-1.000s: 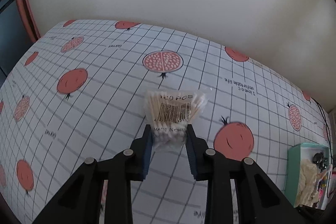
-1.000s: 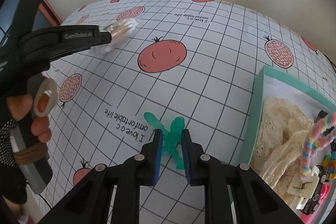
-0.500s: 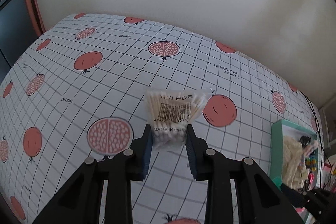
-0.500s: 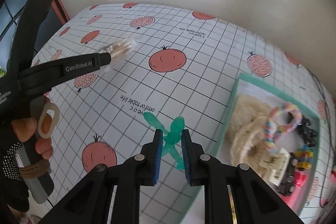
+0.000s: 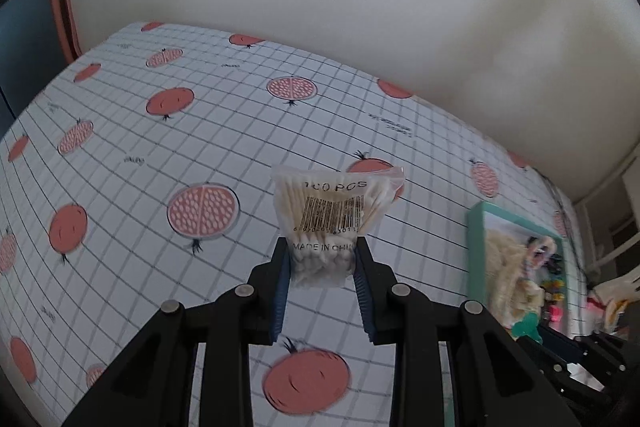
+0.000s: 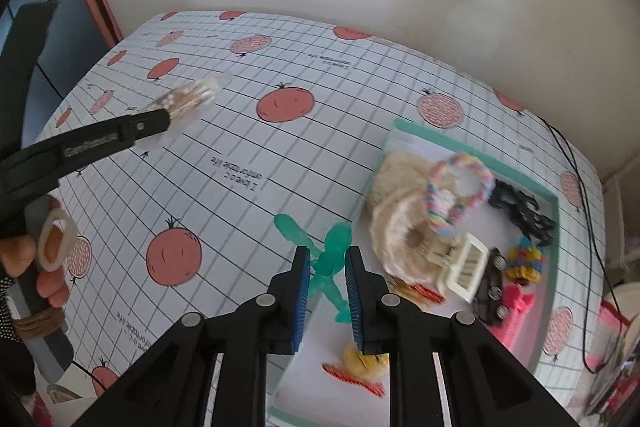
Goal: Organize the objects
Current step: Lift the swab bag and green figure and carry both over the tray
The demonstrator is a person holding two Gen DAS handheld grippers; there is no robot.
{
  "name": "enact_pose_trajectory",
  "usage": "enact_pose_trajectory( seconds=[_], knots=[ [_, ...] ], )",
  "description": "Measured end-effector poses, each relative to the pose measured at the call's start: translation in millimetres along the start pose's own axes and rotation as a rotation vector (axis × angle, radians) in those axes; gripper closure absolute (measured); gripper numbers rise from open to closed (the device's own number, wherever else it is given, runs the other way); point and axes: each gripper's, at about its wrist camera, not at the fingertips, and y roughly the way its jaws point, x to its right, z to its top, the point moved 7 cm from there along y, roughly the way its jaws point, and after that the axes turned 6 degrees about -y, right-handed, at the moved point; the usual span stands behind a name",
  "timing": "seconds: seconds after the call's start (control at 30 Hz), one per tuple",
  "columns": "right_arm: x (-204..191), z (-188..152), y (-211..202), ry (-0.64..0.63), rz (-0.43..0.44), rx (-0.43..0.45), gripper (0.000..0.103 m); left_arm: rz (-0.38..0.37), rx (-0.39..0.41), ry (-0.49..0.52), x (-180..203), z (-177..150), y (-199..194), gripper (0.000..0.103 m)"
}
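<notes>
From the left wrist, our left gripper is clamped on a bag of cotton swabs held above the pomegranate tablecloth, the teal tray off to the right.

From the right wrist, our right gripper pinches a green clip at the tray's near edge, where a cream lace piece, pastel scrunchie and hair claw crowd it.

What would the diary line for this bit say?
left gripper: shut on clear bag of cotton swabs | right gripper: shut on green plastic clip | teal tray: nearly under clip
</notes>
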Motion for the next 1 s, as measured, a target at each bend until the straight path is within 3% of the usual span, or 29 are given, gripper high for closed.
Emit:
enact_pose_trajectory(
  seconds=[0.33, 0.63, 0.77, 1.0],
  knots=[
    [34.1, -44.2, -17.4, 0.084, -0.045, -0.039, 0.084, -0.078, 0.006, 0.063, 29.2, -28.7, -30.4, 0.072],
    [68.2, -77.3, -18.5, 0.174, -0.062, -0.08, 0.084, -0.155, 0.002, 0.219, 85.2, -62.9, -50.6, 0.071],
    [79.0, -89.1, -13.2, 0.196, -0.072, -0.103, 0.084, -0.196, -0.041, 0.274, 111.6, -84.3, -49.1, 0.071],
    [97.7, -107.9, 1.7, 0.244, -0.075, -0.157, 0.084, -0.202, -0.109, 0.358, 141.8, -118.5, -34.7, 0.071]
  ],
)
